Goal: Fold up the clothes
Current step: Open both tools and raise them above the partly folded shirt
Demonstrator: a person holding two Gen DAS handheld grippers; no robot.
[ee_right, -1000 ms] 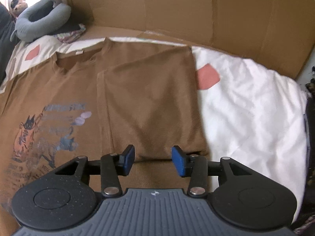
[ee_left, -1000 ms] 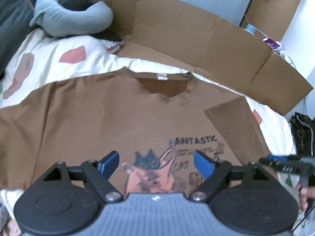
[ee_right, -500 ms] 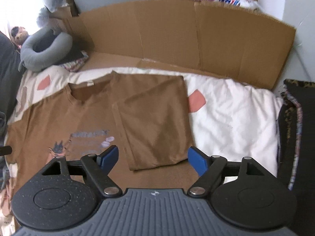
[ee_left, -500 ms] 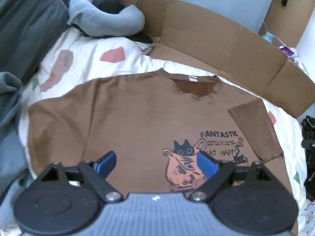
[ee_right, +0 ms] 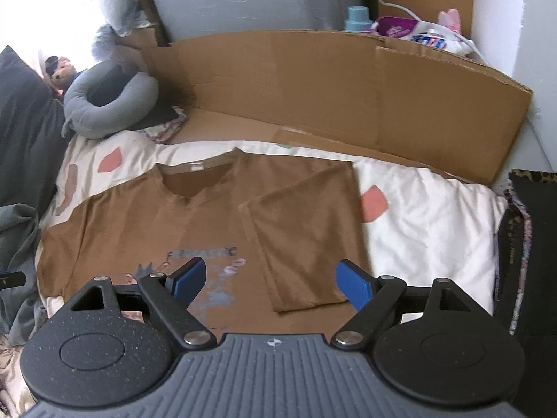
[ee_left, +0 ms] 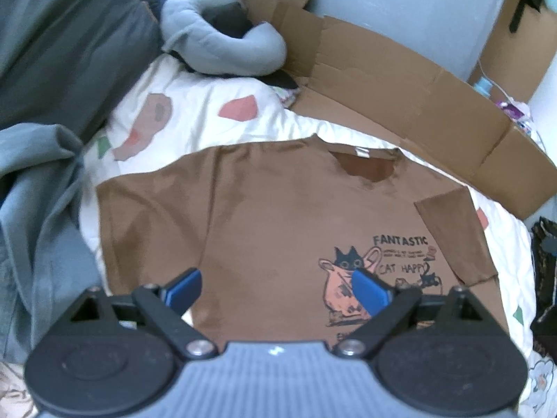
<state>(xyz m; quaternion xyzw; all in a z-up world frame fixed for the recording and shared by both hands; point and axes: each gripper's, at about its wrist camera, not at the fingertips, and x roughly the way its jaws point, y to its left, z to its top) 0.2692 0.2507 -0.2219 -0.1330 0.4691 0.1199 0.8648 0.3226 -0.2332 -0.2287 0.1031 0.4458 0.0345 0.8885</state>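
Note:
A brown T-shirt (ee_left: 278, 216) with a cat print lies face up on the bed. Its right side and sleeve are folded inward as a flap (ee_right: 306, 230), seen in the left wrist view at the far right (ee_left: 452, 237). The left sleeve lies spread flat. My left gripper (ee_left: 275, 278) hovers open above the shirt's lower left body, with nothing between its blue pads. My right gripper (ee_right: 271, 270) hangs open well above the lower edge of the flap, and its jaws are empty too.
The white patterned bedsheet (ee_right: 428, 216) shows around the shirt. A flattened cardboard box (ee_right: 330, 80) stands along the far side. A grey neck pillow (ee_left: 222, 45) lies at the back left. Grey cloth (ee_left: 38, 181) is heaped at the left. A dark leopard-print item (ee_right: 525, 244) borders the right.
Both grippers have risen away from the shirt, so more of the bed shows. The right jaws have spread much wider. The left gripper has shifted left, toward the spread sleeve.

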